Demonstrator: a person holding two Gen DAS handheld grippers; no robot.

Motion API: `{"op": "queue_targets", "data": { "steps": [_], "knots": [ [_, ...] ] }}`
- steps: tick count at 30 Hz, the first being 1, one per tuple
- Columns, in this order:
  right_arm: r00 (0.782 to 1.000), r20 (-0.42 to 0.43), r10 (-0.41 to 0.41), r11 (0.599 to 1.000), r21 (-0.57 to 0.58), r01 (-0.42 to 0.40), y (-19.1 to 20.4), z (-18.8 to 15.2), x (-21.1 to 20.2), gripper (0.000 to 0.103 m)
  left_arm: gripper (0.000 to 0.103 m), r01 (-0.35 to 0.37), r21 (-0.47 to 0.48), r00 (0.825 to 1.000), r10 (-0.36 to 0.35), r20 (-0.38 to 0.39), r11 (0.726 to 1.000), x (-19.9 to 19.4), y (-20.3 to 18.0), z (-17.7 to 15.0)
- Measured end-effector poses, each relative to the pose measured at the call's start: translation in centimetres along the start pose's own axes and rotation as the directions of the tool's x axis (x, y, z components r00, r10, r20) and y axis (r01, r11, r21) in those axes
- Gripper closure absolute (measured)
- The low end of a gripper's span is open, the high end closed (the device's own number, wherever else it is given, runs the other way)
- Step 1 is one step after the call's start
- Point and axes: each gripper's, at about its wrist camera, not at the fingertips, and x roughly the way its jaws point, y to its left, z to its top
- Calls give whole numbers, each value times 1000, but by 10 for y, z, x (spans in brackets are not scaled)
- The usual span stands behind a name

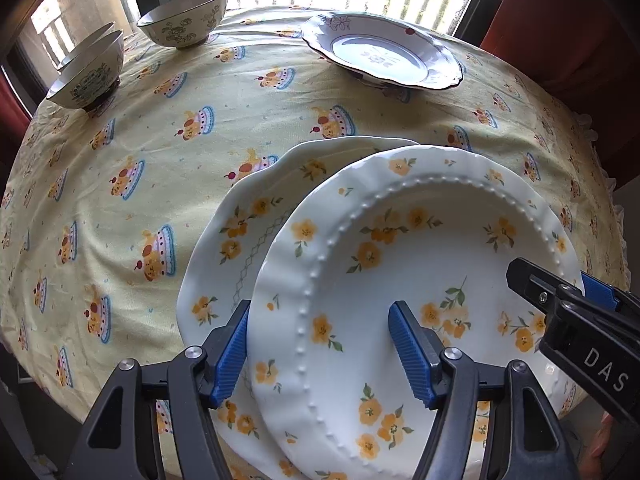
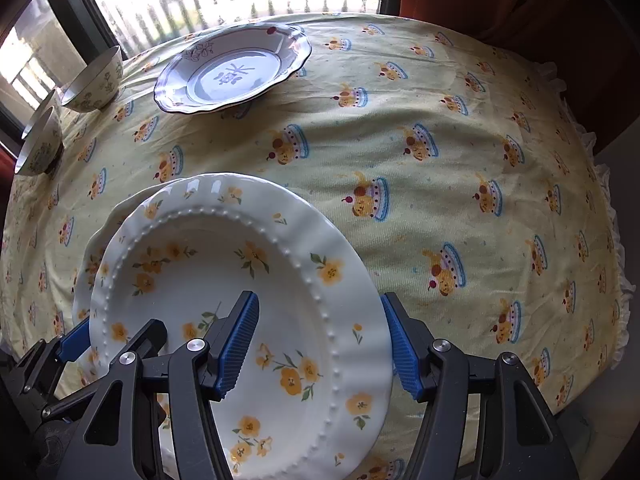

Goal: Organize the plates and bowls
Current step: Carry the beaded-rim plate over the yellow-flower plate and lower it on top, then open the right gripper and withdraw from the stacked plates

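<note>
Across the surface [image 2: 440, 152] toward the lower left of the frame, the beaded plate [image 2: 240, 300] lies on the scalloped plate [image 1: 224, 248]; both the left gripper [image 1: 320, 350] and right gripper [image 2: 320, 344] have fingers spread around its rim, not pinching. I'd centre it before letting go

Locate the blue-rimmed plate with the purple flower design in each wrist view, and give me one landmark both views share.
Left wrist view: blue-rimmed plate sits upper right of centre, at the table's far edge near the window.
Right wrist view: the same plate sits upper left, right of the bowls.
Shared landmark: the beaded yellow-flower plate, low in both pictures, with a claw at each side.
</note>
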Motion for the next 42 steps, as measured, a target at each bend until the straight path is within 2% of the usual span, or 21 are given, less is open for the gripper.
{"op": "queue_targets", "data": {
  "steps": [4, 10, 14, 18, 22, 23, 25, 29, 32, 42],
  "knots": [
    [1000, 6, -3, 1000, -7, 3, 2, 1, 1, 37, 32, -15, 0, 1000, 15, 13, 1000, 1, -2, 1],
    [999, 17, -28, 999, -17, 28, 5, -4, 3, 37, 27, -76, 43, 997, 74, 34, 996, 4, -10, 5],
    [1000, 18, -23, 1000, 2, 23, 4, -8, 3, 37, 15, -81, 83, 996, 78, 34, 993, 8, -16, 7],
    [1000, 30, 2, 1000, 1, -2, 2, -9, 2, 37, 14, -90, 97, 996, 87, 32, 991, 9, -18, 9],
    [997, 72, 20, 1000, 10, -20, -3, -12, -6, 37, 13, -103, 157, 995, 100, 28, 982, 8, -22, 7],
    [997, 79, 9, 1000, 11, -10, -5, -13, -8, 38, 13, -101, 172, 995, 98, 24, 980, 8, -21, 6],
    [996, 84, 0, 1000, 12, -1, -8, -16, -9, 47, 13, -102, 191, 995, 99, 28, 976, 5, -20, 5],
    [998, 59, 27, 999, 31, -29, -14, -19, -3, 61, 12, -106, 207, 994, 95, 61, 973, -8, -21, 3],
    [998, 52, 21, 1000, 1, -21, -7, -18, -1, 64, 12, -104, 207, 993, 89, 83, 973, -15, -20, 4],
    [999, 16, 39, 998, -43, -38, 5, -17, 12, 61, 12, -78, 124, 995, 69, 74, 989, -24, -5, 6]
  ]
}}
